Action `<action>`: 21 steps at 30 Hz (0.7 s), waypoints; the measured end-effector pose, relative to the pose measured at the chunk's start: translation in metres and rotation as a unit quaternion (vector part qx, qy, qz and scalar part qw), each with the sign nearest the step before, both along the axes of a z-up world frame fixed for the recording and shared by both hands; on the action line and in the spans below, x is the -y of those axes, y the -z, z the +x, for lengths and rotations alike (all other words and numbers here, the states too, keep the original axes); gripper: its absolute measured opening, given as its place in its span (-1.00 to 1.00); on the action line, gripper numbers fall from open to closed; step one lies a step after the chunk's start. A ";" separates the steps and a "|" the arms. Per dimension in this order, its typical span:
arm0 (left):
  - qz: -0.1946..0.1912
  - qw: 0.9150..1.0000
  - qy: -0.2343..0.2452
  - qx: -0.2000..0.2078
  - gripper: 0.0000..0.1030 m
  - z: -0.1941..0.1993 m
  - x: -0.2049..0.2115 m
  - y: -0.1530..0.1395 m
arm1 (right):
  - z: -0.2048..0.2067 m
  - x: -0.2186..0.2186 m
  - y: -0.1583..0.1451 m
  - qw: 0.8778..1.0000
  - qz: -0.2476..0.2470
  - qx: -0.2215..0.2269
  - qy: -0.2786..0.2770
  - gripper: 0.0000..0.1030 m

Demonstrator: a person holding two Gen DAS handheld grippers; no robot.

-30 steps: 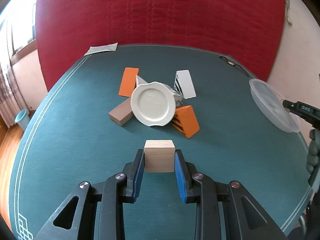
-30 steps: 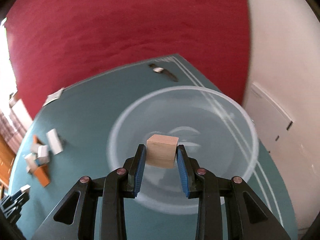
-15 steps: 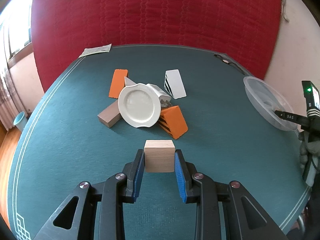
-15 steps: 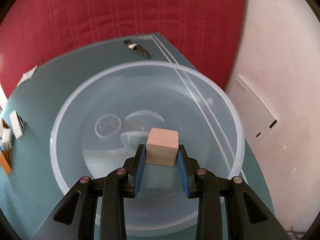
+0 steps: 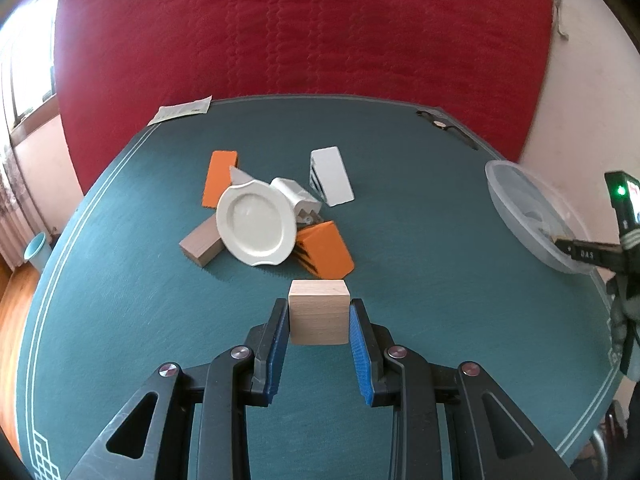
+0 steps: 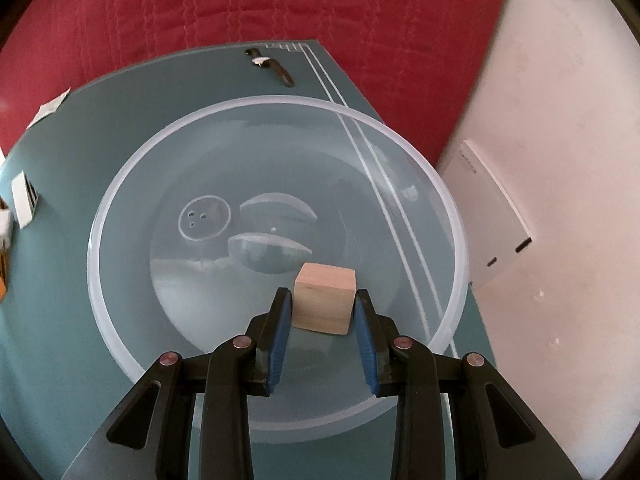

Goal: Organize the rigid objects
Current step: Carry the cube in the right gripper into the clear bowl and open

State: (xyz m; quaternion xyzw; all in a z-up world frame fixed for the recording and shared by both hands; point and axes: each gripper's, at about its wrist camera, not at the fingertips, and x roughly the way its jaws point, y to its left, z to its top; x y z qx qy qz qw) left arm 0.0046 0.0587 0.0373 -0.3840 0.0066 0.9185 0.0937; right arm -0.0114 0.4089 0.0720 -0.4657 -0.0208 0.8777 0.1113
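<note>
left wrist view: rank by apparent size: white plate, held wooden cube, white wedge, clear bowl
1. clear bowl, though the frame edge and the right gripper cut it off
2. white plate
3. wooden cube, inflated by nearness to the camera
4. white wedge, close to the cube; unsure

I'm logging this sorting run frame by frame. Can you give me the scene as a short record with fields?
left tongs: shut on wooden cube, above the table
right tongs: shut on second wooden cube, over clear bowl
bowl contents: none visible
pile on table: white plate leaning on orange blocks, brown block
</note>
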 end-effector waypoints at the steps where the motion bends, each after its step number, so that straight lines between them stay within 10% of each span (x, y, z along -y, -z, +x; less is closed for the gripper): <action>1: 0.000 1.000 0.002 -0.002 -0.39 0.000 -0.002 -0.002 | 0.005 -0.001 0.000 1.000 0.000 0.002 0.001 -0.37; 21: -0.004 0.995 0.087 -0.054 -0.39 0.010 -0.084 -0.043 | 0.074 -0.009 -0.003 1.000 -0.018 -0.013 -0.017 -0.37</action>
